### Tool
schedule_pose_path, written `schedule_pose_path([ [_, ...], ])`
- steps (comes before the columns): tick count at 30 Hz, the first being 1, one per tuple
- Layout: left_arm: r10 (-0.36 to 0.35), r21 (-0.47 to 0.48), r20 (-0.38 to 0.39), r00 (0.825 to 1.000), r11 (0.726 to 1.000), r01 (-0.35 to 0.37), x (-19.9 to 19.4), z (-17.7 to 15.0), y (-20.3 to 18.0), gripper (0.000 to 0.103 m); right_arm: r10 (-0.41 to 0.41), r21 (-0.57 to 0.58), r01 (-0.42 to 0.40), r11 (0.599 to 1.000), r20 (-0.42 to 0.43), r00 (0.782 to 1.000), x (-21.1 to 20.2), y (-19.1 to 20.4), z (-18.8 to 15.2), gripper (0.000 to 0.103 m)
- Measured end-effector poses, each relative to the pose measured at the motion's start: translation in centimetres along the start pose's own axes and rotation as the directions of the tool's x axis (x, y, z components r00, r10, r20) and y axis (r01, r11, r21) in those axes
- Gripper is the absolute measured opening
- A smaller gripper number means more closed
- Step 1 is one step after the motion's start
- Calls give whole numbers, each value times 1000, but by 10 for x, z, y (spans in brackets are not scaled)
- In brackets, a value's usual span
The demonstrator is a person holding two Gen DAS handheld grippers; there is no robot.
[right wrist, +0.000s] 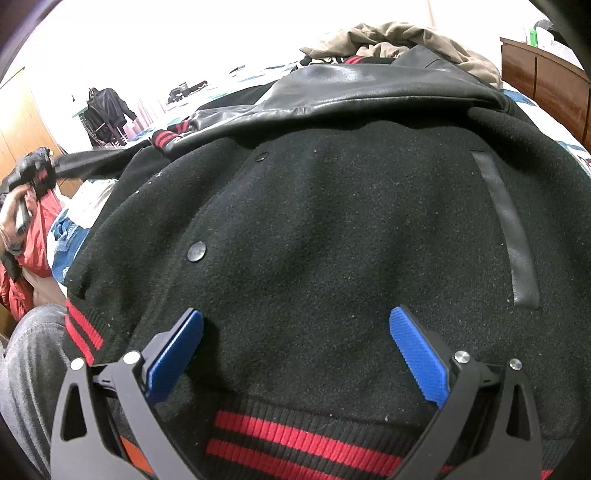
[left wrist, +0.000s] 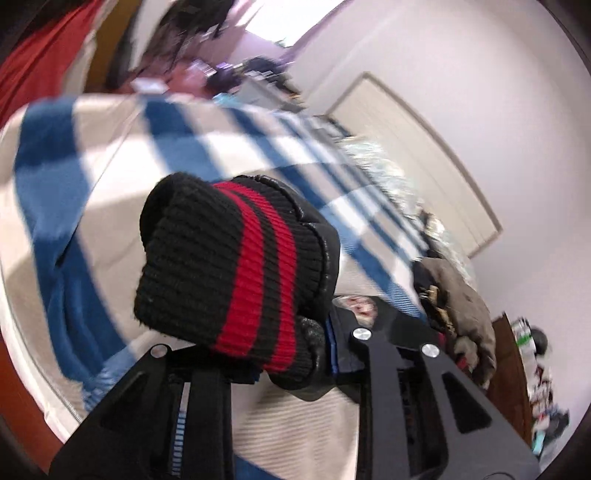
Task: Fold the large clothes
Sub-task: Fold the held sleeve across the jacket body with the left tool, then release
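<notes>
A black varsity jacket [right wrist: 314, 229] with leather sleeves and red-striped ribbed trim lies front up on the bed. My right gripper [right wrist: 295, 350] is open, its blue pads [right wrist: 417, 354] resting over the jacket body just above the striped hem [right wrist: 295, 439]. My left gripper [left wrist: 280, 354] is shut on the jacket's ribbed sleeve cuff [left wrist: 229, 266] and holds it lifted above the bed. In the right wrist view the left gripper [right wrist: 33, 173] shows at far left, pulling the leather sleeve [right wrist: 96, 158] out straight. The other leather sleeve [right wrist: 332, 96] lies folded across the chest.
A blue-and-white striped bedspread [left wrist: 110, 155] covers the bed. A pile of clothes, one khaki [left wrist: 465, 295], lies at the head of the bed [right wrist: 399, 35]. A wooden headboard [right wrist: 546, 81] stands at the right. A red garment [right wrist: 33, 236] and my jeans-clad leg [right wrist: 29, 362] are at left.
</notes>
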State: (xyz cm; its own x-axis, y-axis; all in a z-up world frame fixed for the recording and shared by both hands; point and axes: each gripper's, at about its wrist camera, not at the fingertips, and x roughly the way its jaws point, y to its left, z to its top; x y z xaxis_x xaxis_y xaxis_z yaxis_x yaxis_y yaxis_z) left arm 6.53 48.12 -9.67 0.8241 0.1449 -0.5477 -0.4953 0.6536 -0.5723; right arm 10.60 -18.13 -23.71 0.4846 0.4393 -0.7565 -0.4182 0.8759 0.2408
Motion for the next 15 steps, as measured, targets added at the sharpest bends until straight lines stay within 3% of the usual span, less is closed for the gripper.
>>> schedule_pose_path([
  [5,-115,167,-17,993,979,117,-19,13,-105,25,1,-1,-1,1000,-4,1000,0,0,1,99],
  [10,-173,267,-53,983,946,181,-17,7,-187,23,16,3,-16,1000,-6,1000,-1,-3,2,99],
  [15,-261,374,-138,955,879,294,-13,-24,-272,23,26,12,-26,1000,-5,1000,-1,-5,2,99],
])
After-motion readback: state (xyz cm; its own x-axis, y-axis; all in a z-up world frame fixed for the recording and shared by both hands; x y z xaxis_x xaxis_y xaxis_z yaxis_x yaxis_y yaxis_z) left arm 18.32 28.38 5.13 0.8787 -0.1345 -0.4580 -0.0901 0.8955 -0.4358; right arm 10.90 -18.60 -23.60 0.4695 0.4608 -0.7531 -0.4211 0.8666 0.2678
